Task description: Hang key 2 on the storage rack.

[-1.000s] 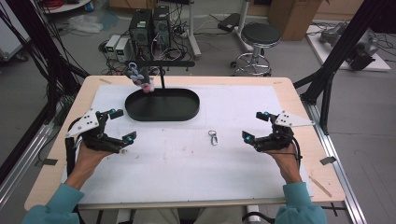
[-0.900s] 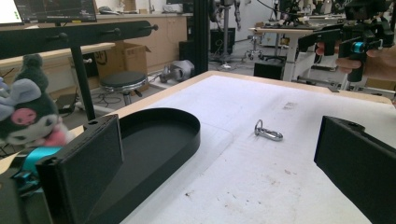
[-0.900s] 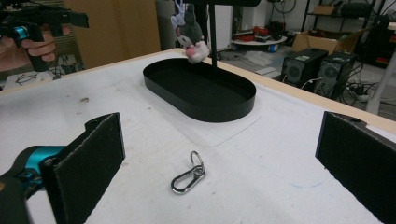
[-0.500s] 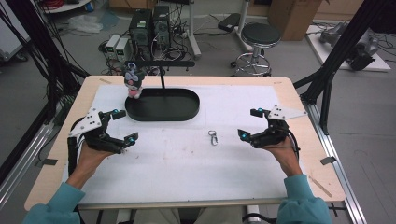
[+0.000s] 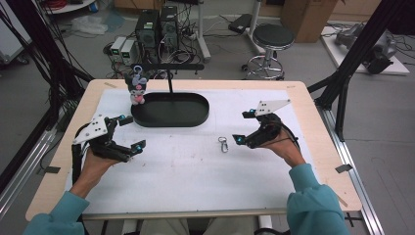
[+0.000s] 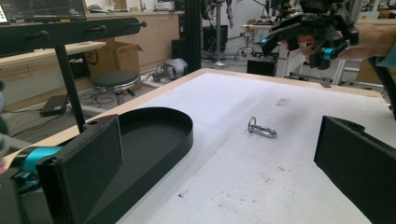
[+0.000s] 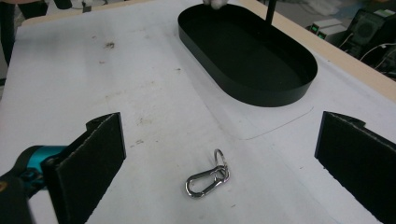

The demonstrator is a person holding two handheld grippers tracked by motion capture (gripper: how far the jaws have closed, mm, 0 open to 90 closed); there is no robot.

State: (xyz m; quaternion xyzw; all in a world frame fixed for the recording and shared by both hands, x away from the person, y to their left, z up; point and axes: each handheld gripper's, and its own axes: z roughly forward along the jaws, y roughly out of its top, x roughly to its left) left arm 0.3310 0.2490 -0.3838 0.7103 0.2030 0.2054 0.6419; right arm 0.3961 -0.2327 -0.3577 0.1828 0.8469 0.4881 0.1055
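A small silver carabiner with a key ring [image 5: 223, 144] lies on the white mat near the table's middle. My right gripper [image 5: 242, 126] hovers just right of it, open, jaws empty. In the right gripper view the carabiner [image 7: 208, 178] lies on the mat below the gap of that gripper [image 7: 219, 137]. My left gripper [image 5: 133, 132] is open and empty at the left, close to the front of a black oval tray [image 5: 170, 123]. The left gripper view looks between its wide jaws [image 6: 219, 158] at the carabiner [image 6: 261, 131], the tray [image 6: 159, 140] and the right gripper [image 6: 308, 35] farther off.
A plush toy [image 5: 136, 88] hangs from a black stand's bar [image 5: 169, 66] over the tray's far left end. The tray [image 7: 261, 95] looks empty. The white mat [image 5: 195, 186] covers most of the wooden table. Cables, computers and a stool stand beyond the far edge.
My right gripper has moved left, toward the carabiner. The plush toy has shifted slightly left and down. My left gripper has barely moved.
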